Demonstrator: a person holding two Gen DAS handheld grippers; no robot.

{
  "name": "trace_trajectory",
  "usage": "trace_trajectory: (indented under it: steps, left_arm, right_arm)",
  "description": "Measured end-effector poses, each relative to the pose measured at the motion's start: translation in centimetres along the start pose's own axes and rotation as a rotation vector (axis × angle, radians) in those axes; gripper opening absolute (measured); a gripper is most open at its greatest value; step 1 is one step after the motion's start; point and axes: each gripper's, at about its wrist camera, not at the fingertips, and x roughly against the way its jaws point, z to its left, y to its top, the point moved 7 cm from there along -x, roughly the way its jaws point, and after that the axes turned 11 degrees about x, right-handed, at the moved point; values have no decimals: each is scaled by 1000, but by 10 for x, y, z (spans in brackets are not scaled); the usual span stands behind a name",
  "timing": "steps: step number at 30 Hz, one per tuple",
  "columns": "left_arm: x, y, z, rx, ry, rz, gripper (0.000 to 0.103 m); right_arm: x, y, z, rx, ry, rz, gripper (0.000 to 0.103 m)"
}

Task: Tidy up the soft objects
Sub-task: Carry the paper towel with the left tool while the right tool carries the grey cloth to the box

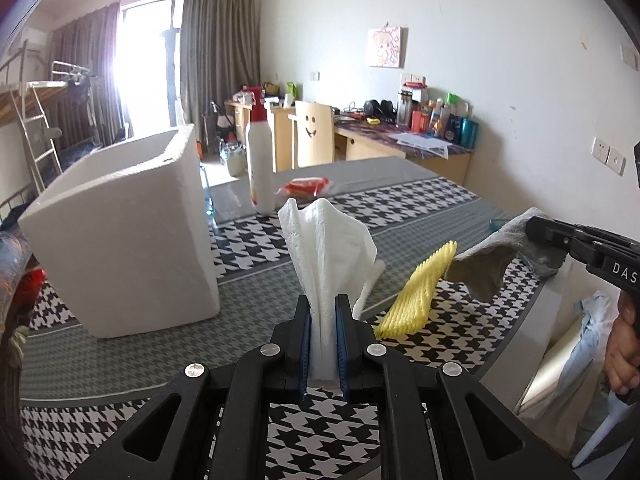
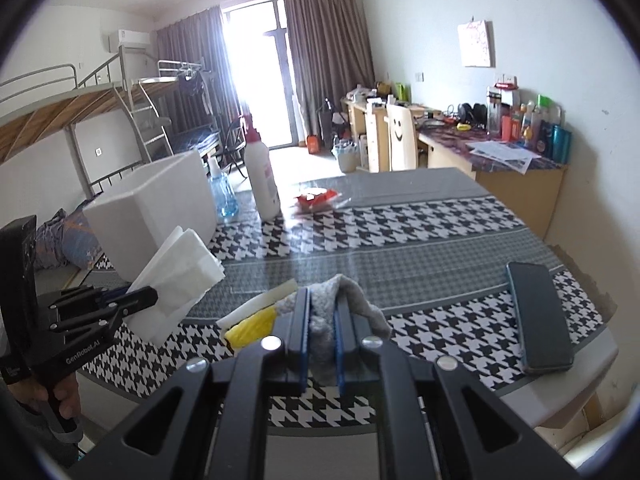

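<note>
My left gripper (image 1: 323, 304) is shut on a white paper towel (image 1: 326, 248) and holds it above the table; it also shows in the right wrist view (image 2: 176, 280). My right gripper (image 2: 322, 300) is shut on a grey cloth (image 2: 348, 298), lifted off the table; the cloth also shows in the left wrist view (image 1: 488, 264). A yellow foam net sleeve (image 1: 416, 296) lies on the table between the grippers, and shows in the right wrist view (image 2: 252, 326). A white foam box (image 1: 124, 240) stands open-topped at the left.
A white bottle (image 1: 260, 160) with a red cap and a red packet (image 1: 306, 187) sit at the far side of the houndstooth table (image 1: 400, 204). A blue spray bottle (image 2: 222, 194) stands behind the box. A dark phone (image 2: 540, 316) lies at the table's right edge.
</note>
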Motion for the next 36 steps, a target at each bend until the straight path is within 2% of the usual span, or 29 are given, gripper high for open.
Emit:
trace_trajectory:
  steps: [9, 24, 36]
  left_arm:
    - [15, 4, 1, 1, 4, -35, 12]
    - [43, 16, 9, 2, 20, -102, 12]
    - [57, 32, 12, -27, 46, -156, 12]
  right_arm:
    - [20, 11, 4, 22, -37, -59, 13]
    - [35, 29, 16, 54, -29, -127, 13]
    - [24, 40, 27, 92, 8, -135, 13]
